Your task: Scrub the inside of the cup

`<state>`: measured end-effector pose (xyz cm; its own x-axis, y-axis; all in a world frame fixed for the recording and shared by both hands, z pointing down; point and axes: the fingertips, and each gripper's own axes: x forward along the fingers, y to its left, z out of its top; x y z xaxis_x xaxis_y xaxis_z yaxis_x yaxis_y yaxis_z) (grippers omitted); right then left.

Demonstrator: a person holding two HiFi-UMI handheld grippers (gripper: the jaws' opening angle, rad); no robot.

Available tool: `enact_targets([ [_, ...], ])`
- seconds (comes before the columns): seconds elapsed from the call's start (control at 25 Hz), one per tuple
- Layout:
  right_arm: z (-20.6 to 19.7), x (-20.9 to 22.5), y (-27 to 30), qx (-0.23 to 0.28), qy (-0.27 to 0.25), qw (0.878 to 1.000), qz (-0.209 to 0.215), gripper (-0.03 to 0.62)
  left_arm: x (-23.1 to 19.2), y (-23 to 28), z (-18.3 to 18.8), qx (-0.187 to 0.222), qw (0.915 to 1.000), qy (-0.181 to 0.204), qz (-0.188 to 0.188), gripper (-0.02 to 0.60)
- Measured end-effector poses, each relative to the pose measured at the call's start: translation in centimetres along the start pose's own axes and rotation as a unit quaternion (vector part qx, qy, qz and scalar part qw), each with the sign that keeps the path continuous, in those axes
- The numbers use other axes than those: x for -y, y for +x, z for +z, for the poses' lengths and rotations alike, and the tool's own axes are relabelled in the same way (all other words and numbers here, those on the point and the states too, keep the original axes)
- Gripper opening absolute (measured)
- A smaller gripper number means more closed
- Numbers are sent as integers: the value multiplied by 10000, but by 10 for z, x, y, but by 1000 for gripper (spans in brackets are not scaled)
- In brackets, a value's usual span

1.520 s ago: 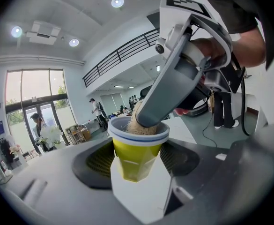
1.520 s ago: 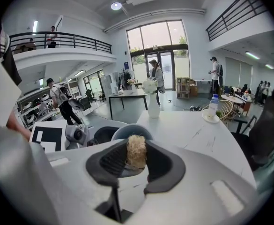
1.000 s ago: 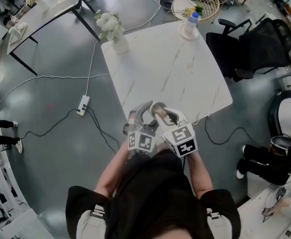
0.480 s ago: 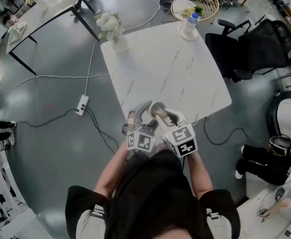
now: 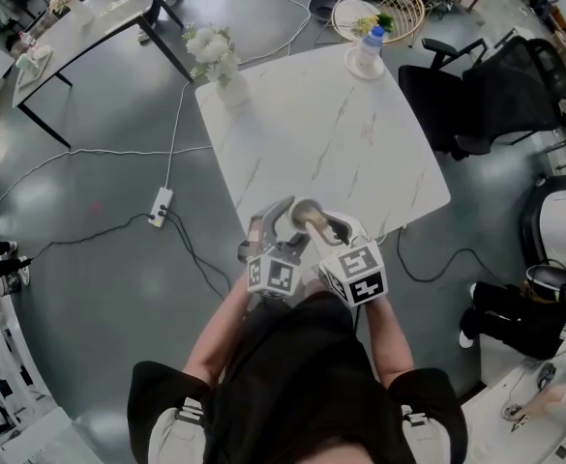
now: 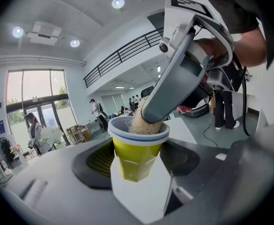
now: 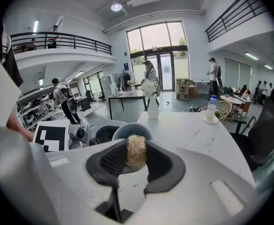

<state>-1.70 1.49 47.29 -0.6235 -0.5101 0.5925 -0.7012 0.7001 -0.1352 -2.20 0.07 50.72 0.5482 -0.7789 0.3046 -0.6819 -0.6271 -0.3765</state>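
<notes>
The yellow cup (image 6: pixel 137 149) stands upright between the jaws of the left gripper (image 6: pixel 139 160), which are clamped on its sides, with its white rim just above the pads. A tan fibrous scrubber (image 7: pixel 136 150) dips into its mouth. It is pinched in the right gripper (image 7: pixel 136 162), which slants down from above. Beyond both grippers lies the white surface (image 5: pixel 341 133), with a flower vase (image 5: pixel 220 64) at its far edge.

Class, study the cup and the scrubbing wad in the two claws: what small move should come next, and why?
Probably ease the right claw down so the scrubber goes deeper into the cup. The tan wad sits only at the cup's mouth, with fibres showing above the rim, while the left claw grips the cup, so the lower inside wall likely is not reached.
</notes>
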Motion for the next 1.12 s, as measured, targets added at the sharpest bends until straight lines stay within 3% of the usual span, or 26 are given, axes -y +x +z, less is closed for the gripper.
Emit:
enact_targets([
  [0.2,8,0,-9,205,-86,9998,-10,107,-4,1,-7,2,9998,-190,69,313],
  [0.36,20,3,-20,555,-134,9984,-31,107,-17,2,-10,30,9964,-844,103,313],
  [0.48,28,6,-28,827,-109,9965,-88,107,-23,3,-7,75,9939,-1091,115,313],
  [0.76,48,26,-49,1445,-207,9882,-452,107,-36,4,-4,121,9913,-1288,228,313],
  [1.12,49,76,-55,2191,-172,9681,-1203,107,-65,18,8,377,9875,-1471,412,313],
])
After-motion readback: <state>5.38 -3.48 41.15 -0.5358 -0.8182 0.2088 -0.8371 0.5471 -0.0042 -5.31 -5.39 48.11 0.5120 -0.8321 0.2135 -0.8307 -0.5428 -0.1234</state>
